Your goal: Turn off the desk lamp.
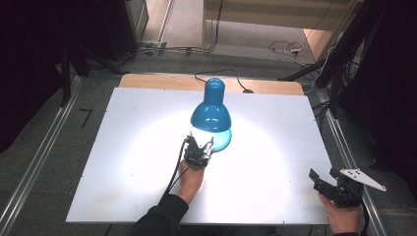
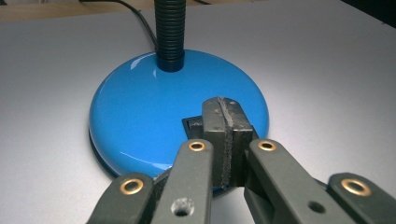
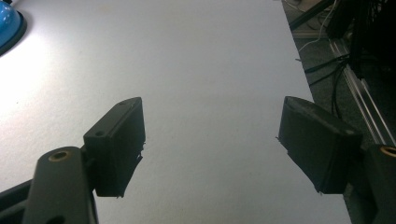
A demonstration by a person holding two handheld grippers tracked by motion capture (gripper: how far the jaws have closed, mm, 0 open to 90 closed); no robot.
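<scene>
Both jaws of left gripper [image 2: 225, 122] pressed together over lamp base [image 2: 140, 116] switch.

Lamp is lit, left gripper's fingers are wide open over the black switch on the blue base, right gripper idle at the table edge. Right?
Not quite: the left gripper has its fingers pressed shut, not wide open, as the left gripper view shows, tips at the black rocker switch on the glossy blue round lamp base. The rest holds: the lamp throws light on the white table, and the right gripper sits open near its edge.
</scene>
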